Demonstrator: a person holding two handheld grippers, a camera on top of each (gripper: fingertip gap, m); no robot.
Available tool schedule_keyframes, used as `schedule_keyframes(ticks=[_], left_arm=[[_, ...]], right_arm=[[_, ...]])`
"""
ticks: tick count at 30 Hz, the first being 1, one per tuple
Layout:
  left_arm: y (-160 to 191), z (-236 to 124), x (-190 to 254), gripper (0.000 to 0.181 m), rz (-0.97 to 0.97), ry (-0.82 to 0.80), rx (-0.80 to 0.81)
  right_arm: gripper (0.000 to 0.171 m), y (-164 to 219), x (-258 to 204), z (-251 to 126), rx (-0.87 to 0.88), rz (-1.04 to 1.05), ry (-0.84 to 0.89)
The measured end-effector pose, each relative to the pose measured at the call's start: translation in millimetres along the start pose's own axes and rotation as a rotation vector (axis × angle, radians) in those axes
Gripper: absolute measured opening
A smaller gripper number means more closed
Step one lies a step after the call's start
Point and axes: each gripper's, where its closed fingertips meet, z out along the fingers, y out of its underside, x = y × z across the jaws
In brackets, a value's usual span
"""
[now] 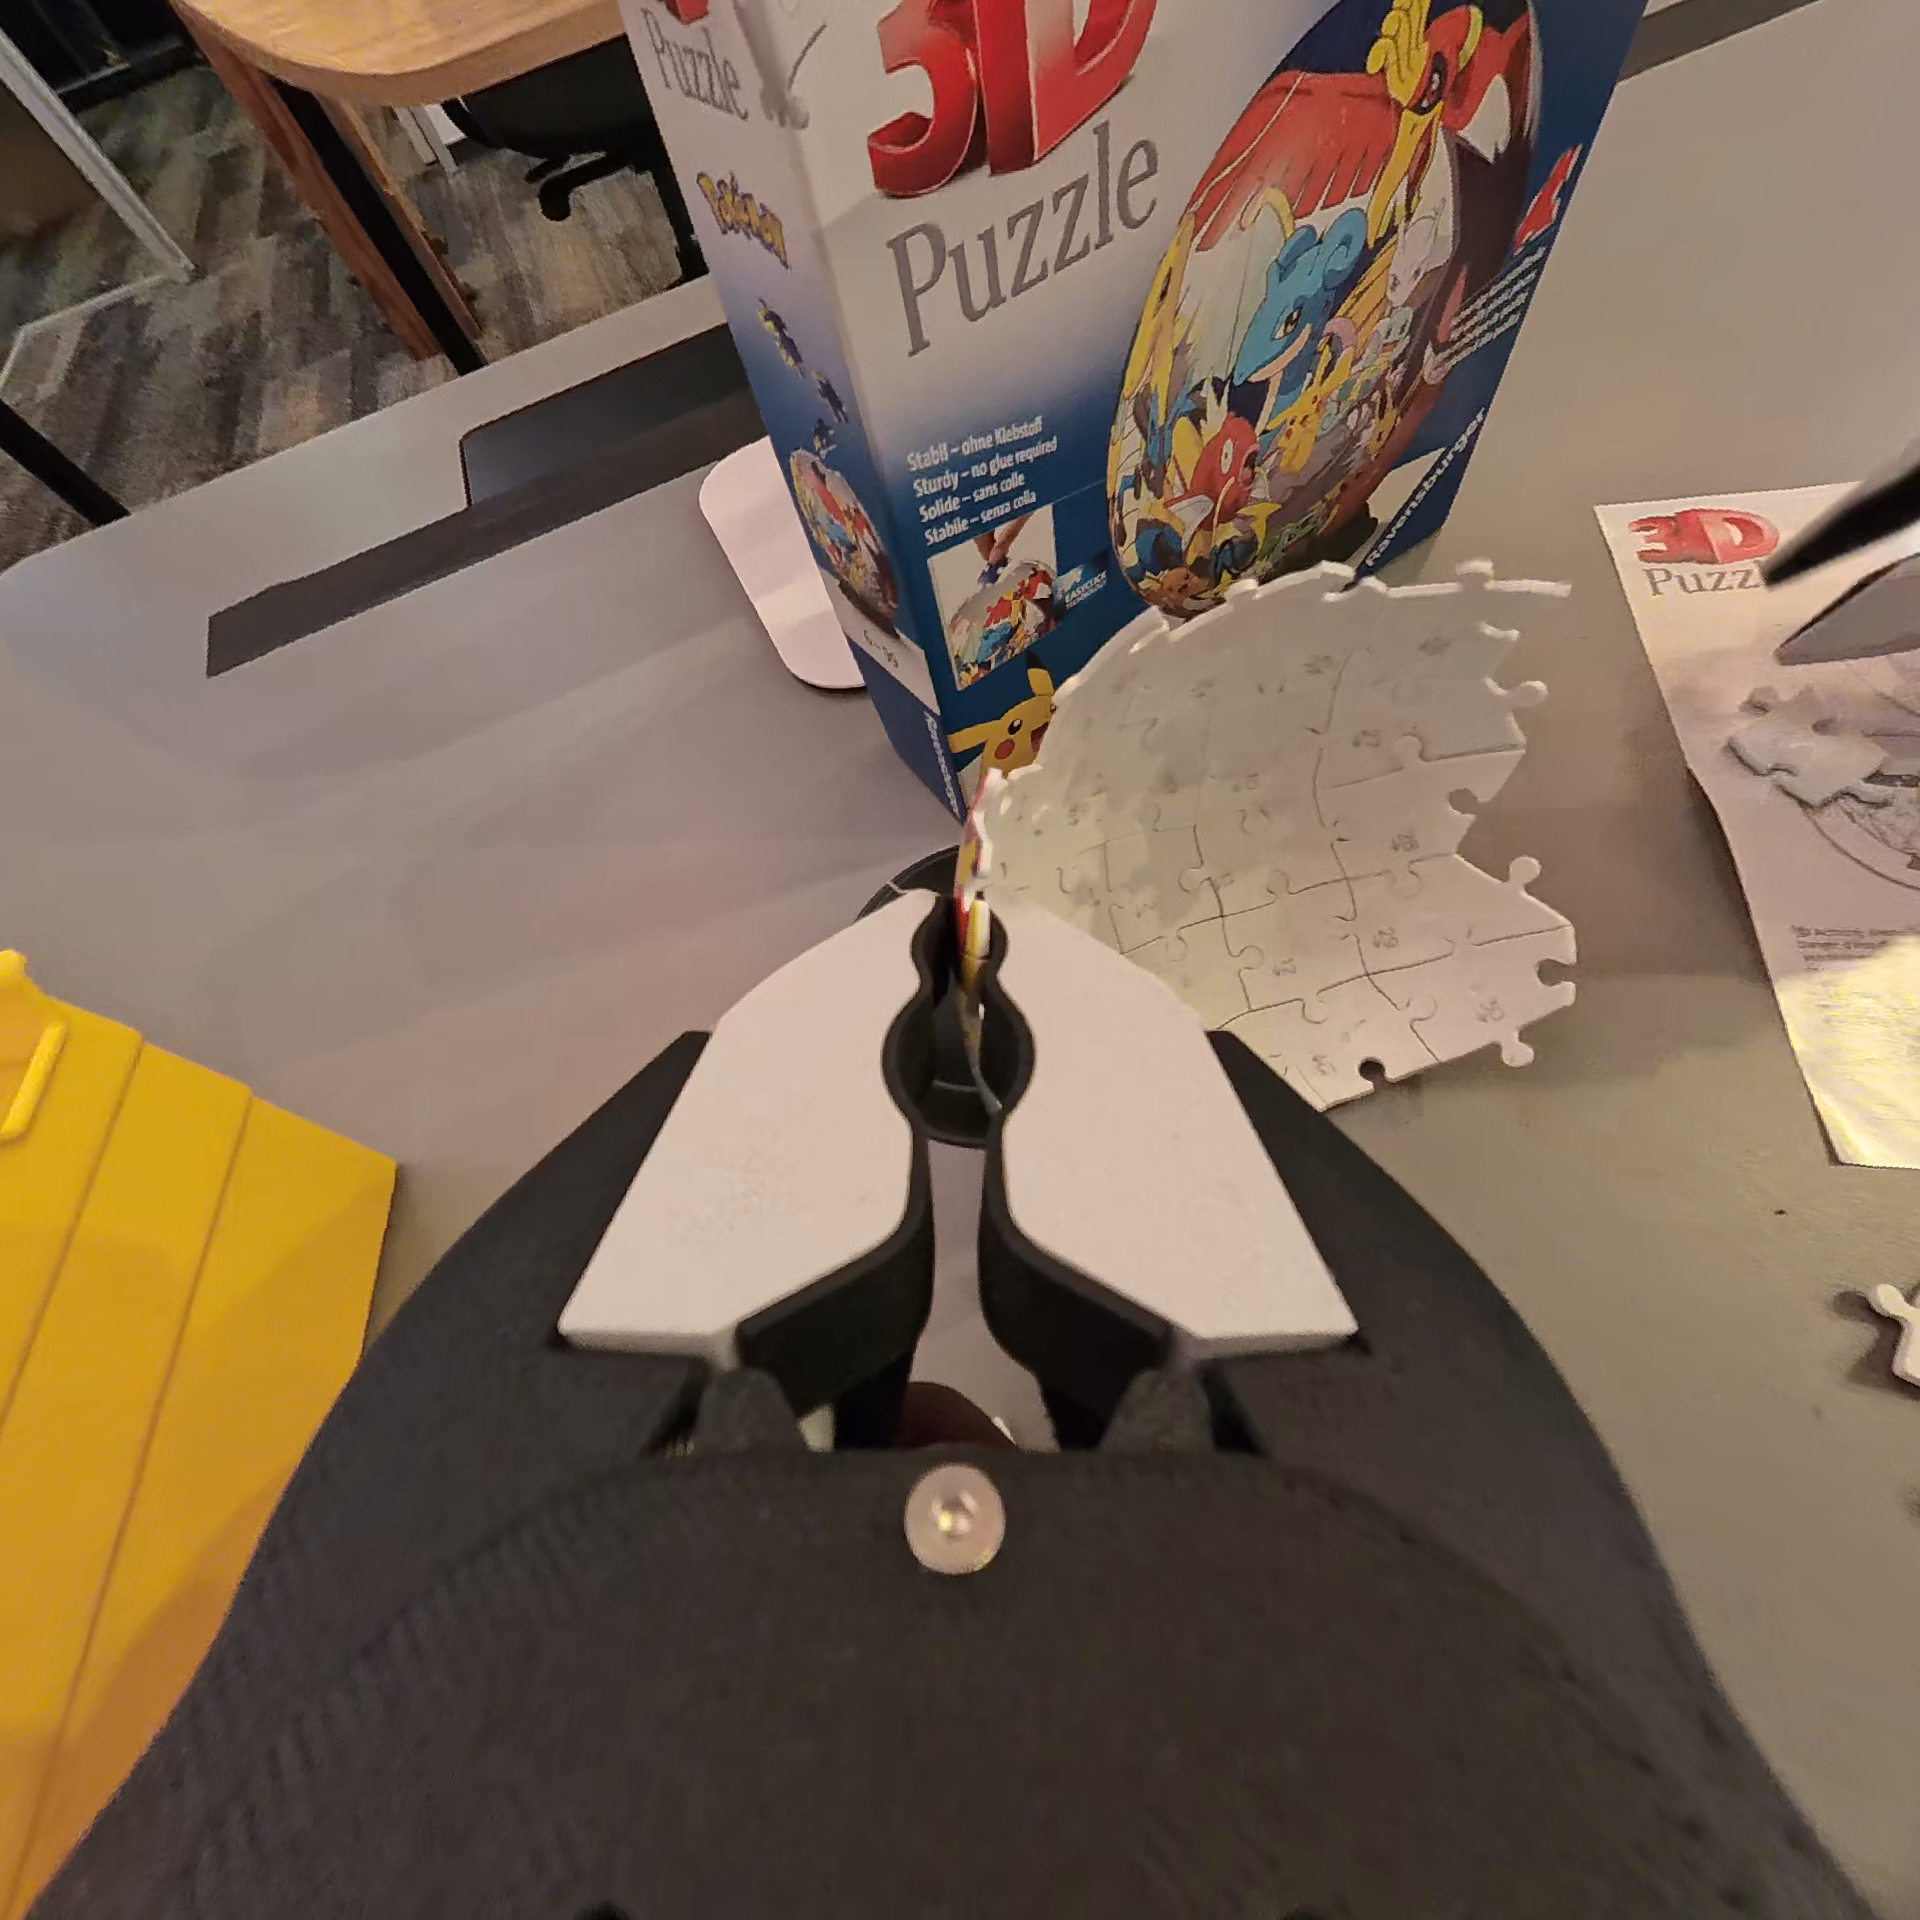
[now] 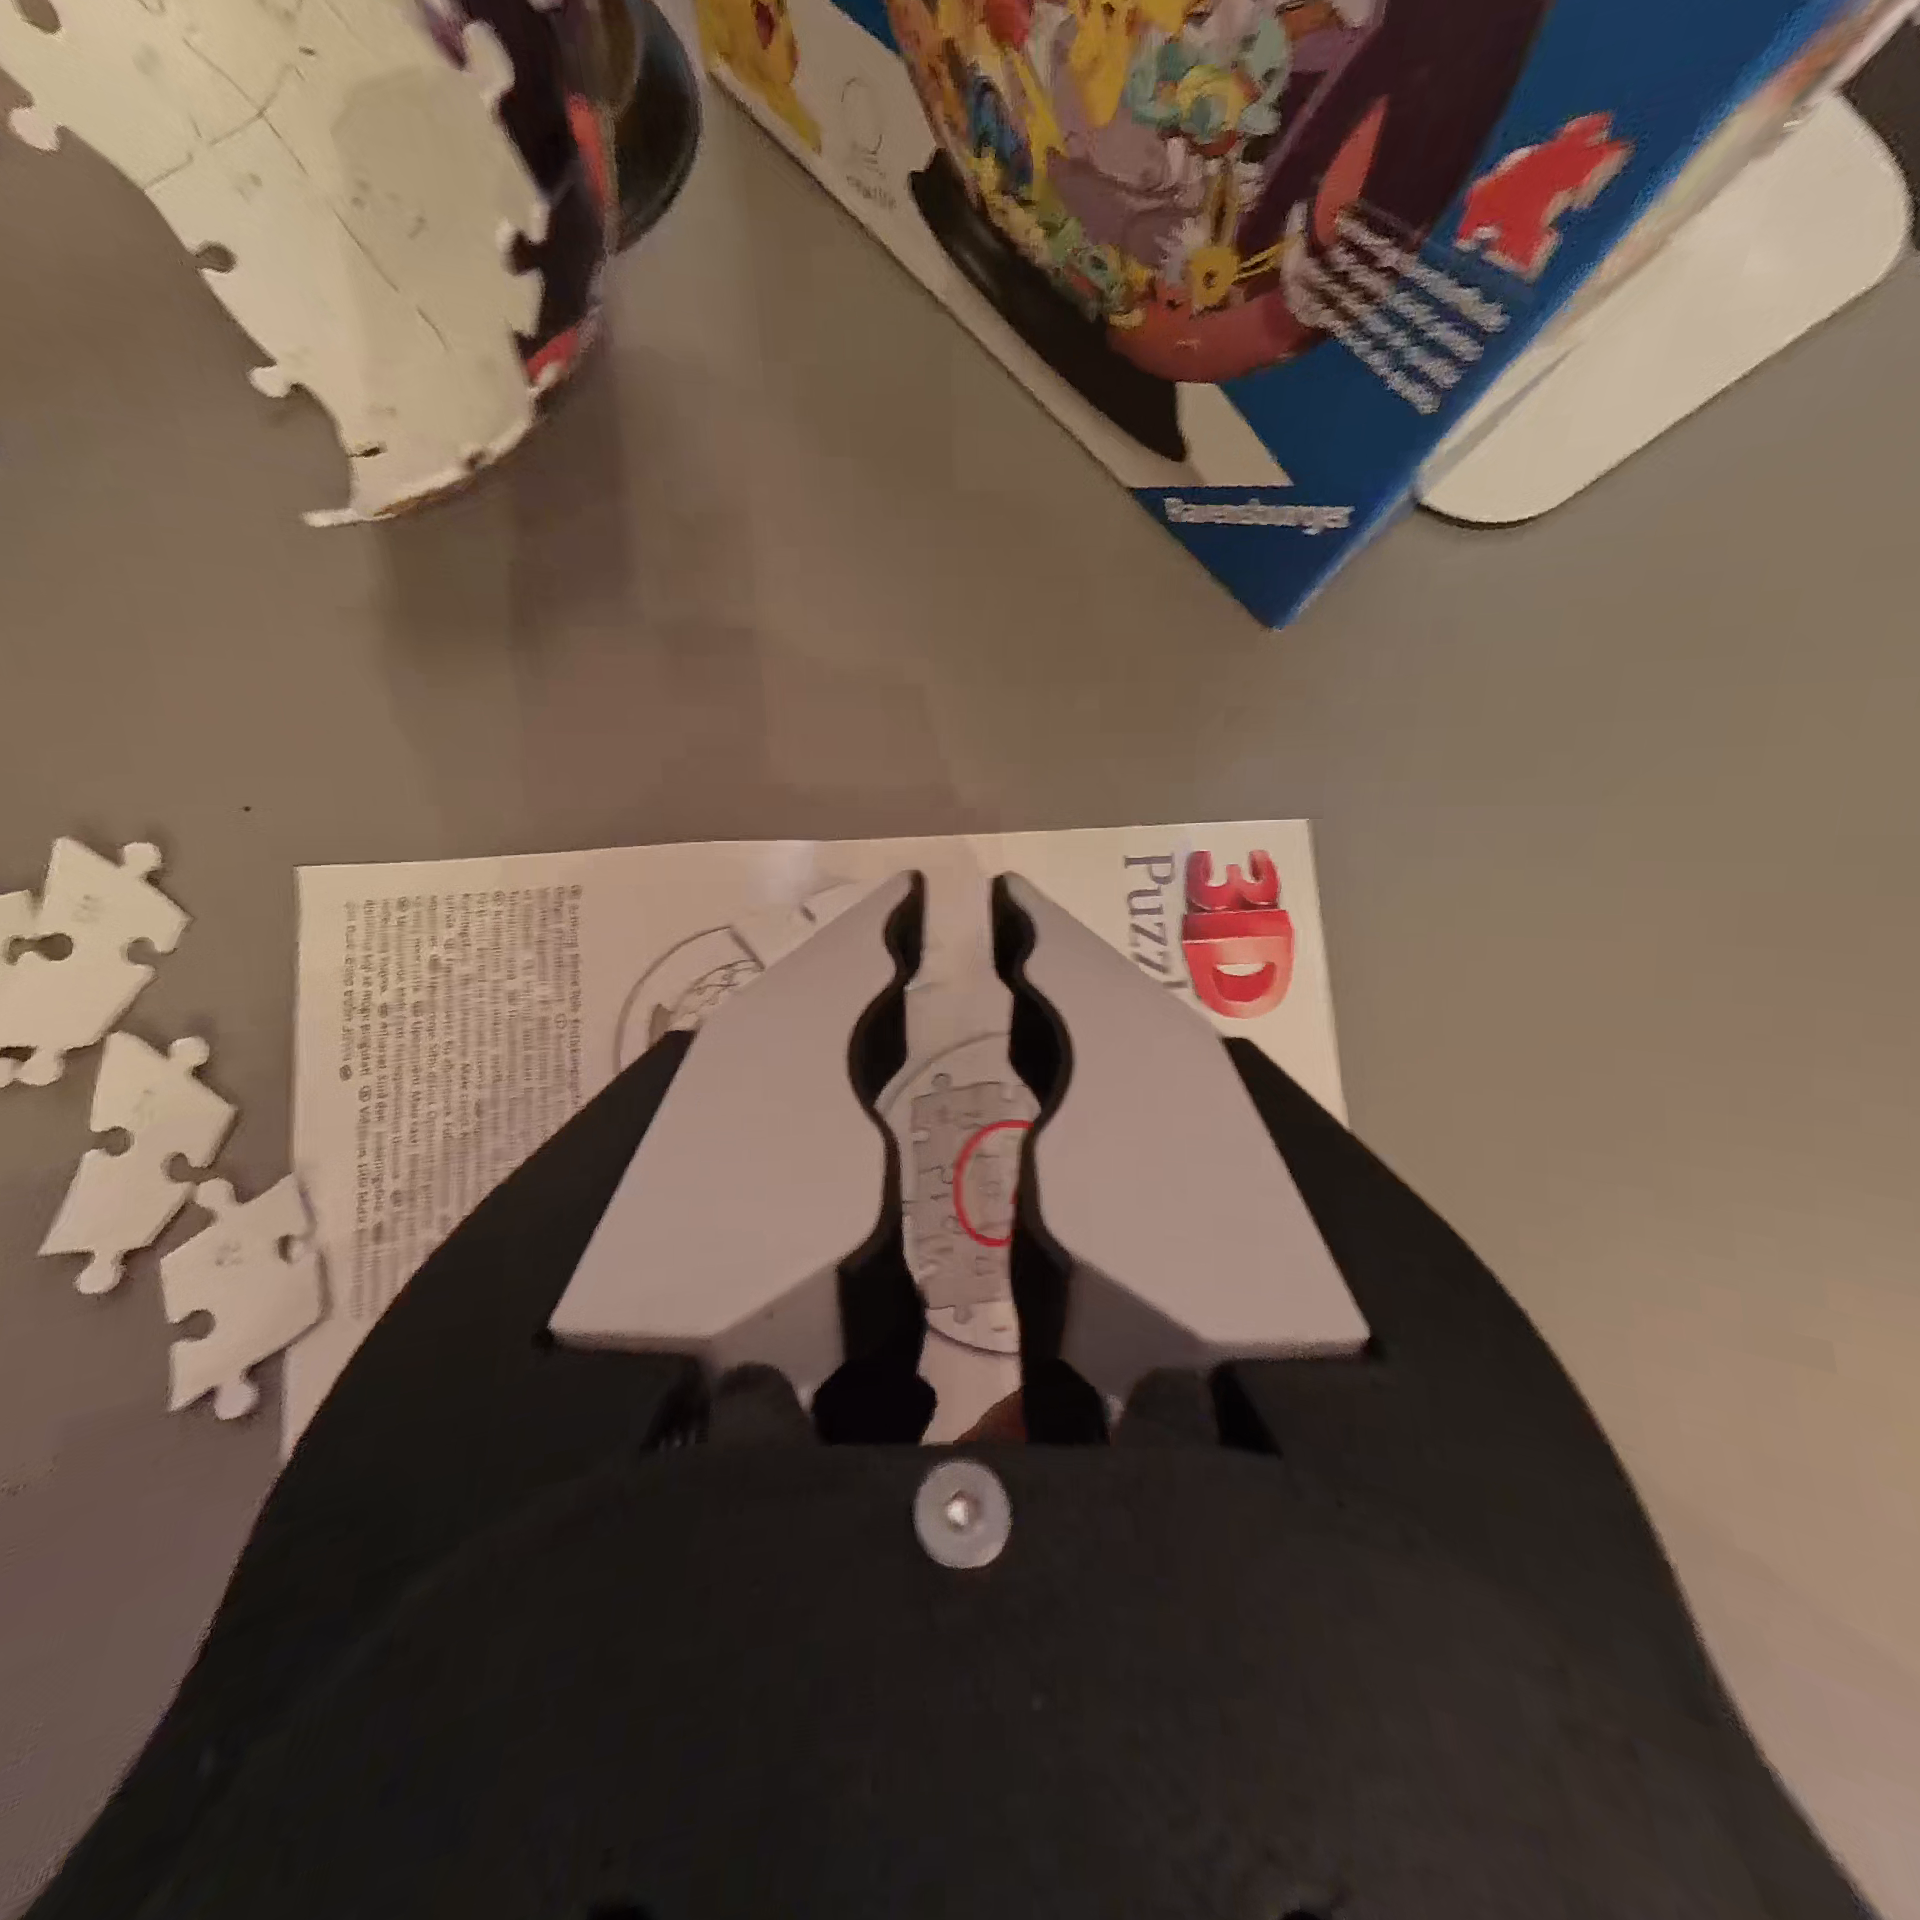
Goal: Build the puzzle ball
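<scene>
My left gripper point(image 1: 971, 935) is shut on the left rim of the partly built puzzle ball shell point(image 1: 1299, 852). The shell is curved, and its white numbered inner side faces me. It also shows in the right wrist view point(image 2: 343, 239) at the top left, over a black stand point(image 2: 655, 135). My right gripper point(image 2: 956, 894) hovers over the instruction sheet point(image 2: 468, 987). Its jaws stand a little apart with nothing between them. Several loose white pieces point(image 2: 135, 1132) lie to the left of the sheet.
The blue puzzle box point(image 1: 1039, 364) stands behind the shell and also shows in the right wrist view point(image 2: 1299, 364). A white flat base point(image 1: 769, 561) lies behind the box. A yellow object point(image 1: 125, 1247) lies at the left. All rest on a grey table point(image 1: 416, 831). The gap from one gripper's tips to the other's is roughly 25 cm.
</scene>
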Motion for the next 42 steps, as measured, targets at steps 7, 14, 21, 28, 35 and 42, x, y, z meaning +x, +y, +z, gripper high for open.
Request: schedule_keyframes(ticks=[7,14,21,28,35,42], left_arm=[[-1.8,-1.2,-1.9,0.002,-0.003,-0.003,0.007],[-1.3,1.2,2.6,0.002,0.009,0.005,0.005],[-1.1,1.4,2.9,0.002,0.012,0.007,0.006],[-1.1,1.8,3.2,0.002,0.011,0.008,0.006],[-2.1,-0.1,2.9,0.002,0.001,-0.006,0.009],[-3.0,-0.3,5.6,0.001,-0.003,-0.005,0.016]], right_arm=[[0.039,23.3,28.1,1.7,-0.105,-0.011,0.025],[0.041,16.4,-25.0,0.3,-0.071,-0.201,-0.199],[0.026,19.1,-28.9,0.5,-0.056,-0.156,-0.279],[0.006,5.5,-36.6,-7.7,0.027,-0.122,-0.316],[0.0,-27.1,-66.8,-21.0,0.097,-0.051,-0.331],[0.0,-71.4,-114.5,-24.4,0.212,0.113,-0.385]])
